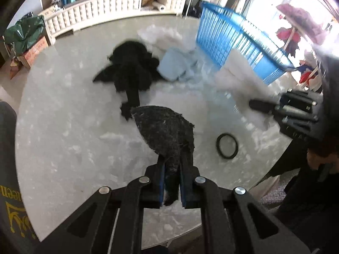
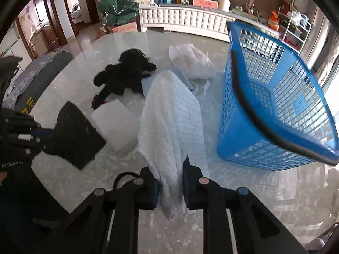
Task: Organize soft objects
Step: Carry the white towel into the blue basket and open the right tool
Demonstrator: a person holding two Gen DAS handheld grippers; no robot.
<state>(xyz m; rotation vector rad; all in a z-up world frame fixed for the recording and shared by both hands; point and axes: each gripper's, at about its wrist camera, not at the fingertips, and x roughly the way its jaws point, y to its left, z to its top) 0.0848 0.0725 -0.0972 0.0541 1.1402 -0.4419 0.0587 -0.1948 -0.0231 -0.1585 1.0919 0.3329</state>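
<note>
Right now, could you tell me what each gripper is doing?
Left gripper: shut on the black felt pad.
Right gripper: shut on the white towel.

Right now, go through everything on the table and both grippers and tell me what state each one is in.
Left gripper: shut on the black pad, lifted.
Right gripper: shut on the white towel, which hangs from the fingers.
Blue basket: upright on the table, empty.
Black plush: lying loose on the table.
Blue cloth: lying beside the plush.
Black ring: flat on the table.
</note>
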